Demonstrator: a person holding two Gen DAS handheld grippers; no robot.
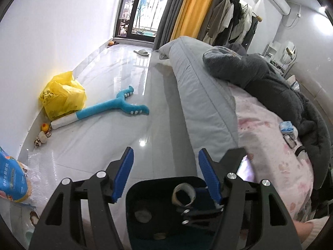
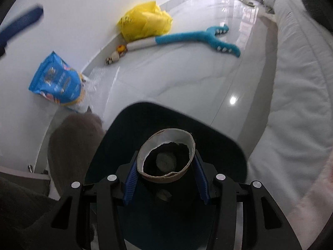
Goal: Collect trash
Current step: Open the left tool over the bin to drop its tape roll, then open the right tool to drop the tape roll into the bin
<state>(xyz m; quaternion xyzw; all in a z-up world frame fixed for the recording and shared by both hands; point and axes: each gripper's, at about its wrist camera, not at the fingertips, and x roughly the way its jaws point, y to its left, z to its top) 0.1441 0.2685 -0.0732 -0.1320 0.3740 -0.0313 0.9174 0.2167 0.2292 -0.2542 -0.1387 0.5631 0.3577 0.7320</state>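
My right gripper (image 2: 166,164) is shut on a cardboard tube (image 2: 166,160), an empty paper roll, and holds it over the mouth of a dark bin (image 2: 218,141). In the left wrist view the same tube (image 1: 184,193) and the right gripper's blue pad (image 1: 210,177) hang over the bin (image 1: 145,195). My left gripper (image 1: 164,162) is open and empty just above the bin's rim. Round bits of trash (image 1: 142,215) lie on the bin's bottom.
A yellow plastic bag (image 1: 62,95), a blue plush toy (image 1: 116,108) and small toys (image 1: 42,135) lie by the wall. A blue packet (image 2: 56,81) leans left. A grey cat (image 2: 72,145) stands beside the bin. A bed (image 1: 260,114) fills the right.
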